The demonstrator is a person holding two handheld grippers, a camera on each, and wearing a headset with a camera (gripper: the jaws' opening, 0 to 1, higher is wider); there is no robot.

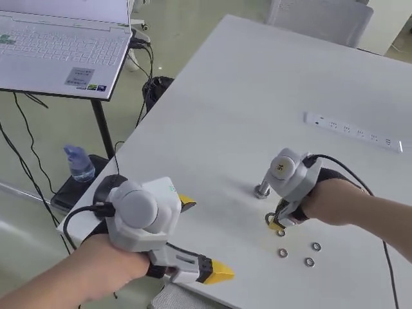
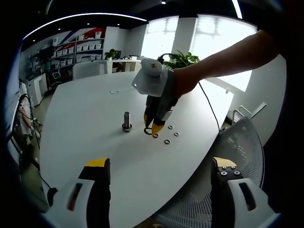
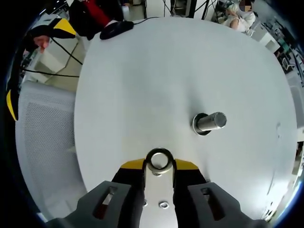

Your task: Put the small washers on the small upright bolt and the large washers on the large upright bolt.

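Note:
A single upright steel bolt stands on the white table. Just right of it, my right gripper is shut on a large washer, held low over the table. In the right gripper view the washer sits pinched between the yellow-tipped jaws, with the bolt ahead and to the right. Several small washers lie loose on the table beside that gripper. My left gripper is open at the table's near edge and holds nothing. Its view shows the bolt and the right gripper.
A white power strip lies at the far right of the table. Off the table's left edge stand a laptop on a stand and a water bottle below it. A mesh chair is close to the near edge.

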